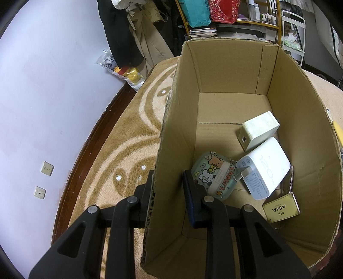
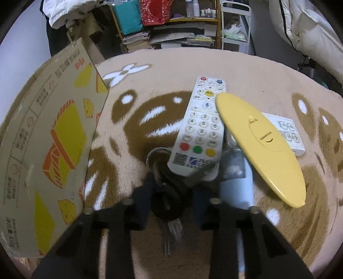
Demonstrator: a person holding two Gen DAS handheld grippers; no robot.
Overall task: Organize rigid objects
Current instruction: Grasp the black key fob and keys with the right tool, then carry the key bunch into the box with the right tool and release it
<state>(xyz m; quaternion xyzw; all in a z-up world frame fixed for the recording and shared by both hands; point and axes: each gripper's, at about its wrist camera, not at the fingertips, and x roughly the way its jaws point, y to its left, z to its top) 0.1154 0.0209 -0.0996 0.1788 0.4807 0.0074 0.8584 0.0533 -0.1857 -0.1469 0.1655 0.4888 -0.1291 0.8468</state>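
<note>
Four items lay inside the cardboard box (image 1: 231, 70) in the left wrist view: two white chargers (image 1: 264, 167), a cartoon-printed case (image 1: 214, 173) and a gold tag (image 1: 280, 209). The left claw (image 1: 168, 193) straddled the box wall, spread. In the right wrist view, the right claw (image 2: 171, 193) stood spread around a key bunch (image 2: 169, 193) on the rug (image 2: 246, 68), beside a white remote (image 2: 201, 126) and a yellow oval case (image 2: 261, 148).

Pale lilac wall (image 1: 49, 90) at left, two wall sockets (image 1: 44, 182) low on it. Dark wood baseboard (image 1: 85, 150) below. Beige plush blanket (image 2: 246, 70) with brown-and-white pattern covers surface. Behind: yellow-framed shelf (image 2: 193, 20) crammed with bags, bottles, books; hanging coats (image 1: 128, 38); white wire rack (image 1: 293, 32); white bedding (image 2: 310, 32) at right.
</note>
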